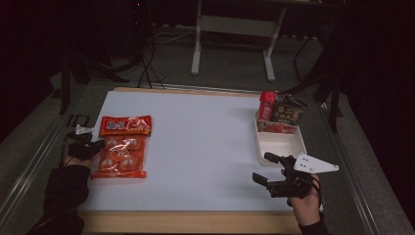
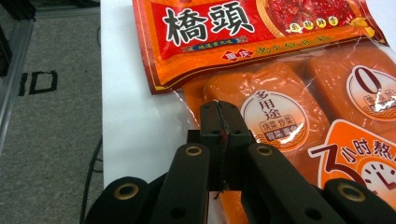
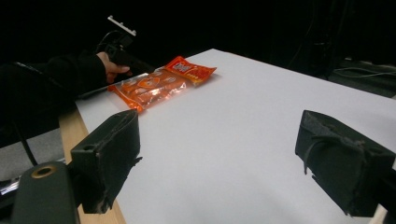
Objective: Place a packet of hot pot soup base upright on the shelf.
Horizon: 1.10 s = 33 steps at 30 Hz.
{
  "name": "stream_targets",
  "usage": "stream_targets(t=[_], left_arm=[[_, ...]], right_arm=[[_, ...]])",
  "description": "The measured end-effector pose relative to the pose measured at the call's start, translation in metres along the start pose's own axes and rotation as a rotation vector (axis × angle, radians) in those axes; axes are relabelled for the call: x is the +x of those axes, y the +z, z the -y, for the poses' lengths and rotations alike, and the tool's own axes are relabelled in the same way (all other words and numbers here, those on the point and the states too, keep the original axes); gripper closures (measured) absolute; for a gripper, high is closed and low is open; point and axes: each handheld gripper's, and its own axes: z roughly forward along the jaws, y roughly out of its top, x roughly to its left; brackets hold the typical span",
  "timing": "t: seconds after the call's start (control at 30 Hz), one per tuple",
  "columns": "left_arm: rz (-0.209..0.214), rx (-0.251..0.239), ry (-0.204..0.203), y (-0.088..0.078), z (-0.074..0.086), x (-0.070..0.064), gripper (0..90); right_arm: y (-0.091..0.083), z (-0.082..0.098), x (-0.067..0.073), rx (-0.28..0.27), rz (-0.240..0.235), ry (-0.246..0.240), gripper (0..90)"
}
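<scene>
An orange and red food packet [image 1: 121, 147] lies flat at the left of the white table [image 1: 205, 142]. My left gripper [image 1: 93, 147] is at the packet's left edge. In the left gripper view its jaws are pressed together at the tips [image 2: 219, 125] over the clear edge of the packet [image 2: 299, 93], pinching it. My right gripper [image 1: 264, 168] is held above the table's front right with its jaws wide apart and nothing between them. The right gripper view looks across the table from this gripper [image 3: 224, 163] to the packet [image 3: 159, 84] and the other hand.
A white tray [image 1: 288, 147] stands at the right of the table, with a red packet [image 1: 267, 105], a dark packet [image 1: 288, 111] and a flat red one [image 1: 275, 127] at its far end. A wooden edge [image 1: 191, 221] runs along the table's front.
</scene>
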Motion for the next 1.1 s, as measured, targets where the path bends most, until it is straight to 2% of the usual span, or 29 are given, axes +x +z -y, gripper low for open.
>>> stream_targets(t=[0.17, 0.3, 0.5, 0.53, 0.57, 0.6, 0.83, 0.97, 1.1], left_arm=[[0.016, 0.012, 0.015, 0.001, -0.001, -0.003, 90.0], [0.044, 0.018, 0.041, 0.003, -0.004, -0.014, 90.0], [0.126, 0.017, 0.083, 0.010, -0.007, -0.046, 90.0], [0.126, 0.017, 0.083, 0.010, -0.007, -0.046, 90.0], [0.151, 0.023, 0.120, 0.012, -0.009, -0.060, 90.0], [0.159, 0.026, 0.134, 0.013, -0.010, -0.066, 90.0], [0.222, 0.040, 0.195, 0.019, -0.015, -0.099, 90.0], [0.249, 0.036, 0.230, 0.021, -0.016, -0.113, 90.0], [0.266, 0.027, 0.245, 0.021, -0.015, -0.114, 90.0]], right_arm=[[0.002, 0.000, 0.000, 0.003, -0.007, 0.004, 13.8], [0.002, 0.001, -0.001, 0.000, -0.007, 0.008, 13.8], [0.002, 0.000, -0.001, -0.001, -0.008, 0.003, 13.8], [0.002, 0.000, -0.001, -0.001, -0.008, 0.003, 13.8], [0.002, 0.000, -0.001, 0.001, -0.008, 0.002, 13.8], [0.002, 0.001, -0.001, 0.003, -0.008, 0.002, 13.8], [0.001, 0.001, -0.001, 0.001, -0.008, 0.000, 13.8], [0.001, 0.000, -0.001, -0.001, -0.008, 0.002, 13.8], [0.000, 0.001, -0.001, 0.001, -0.007, 0.003, 13.8]])
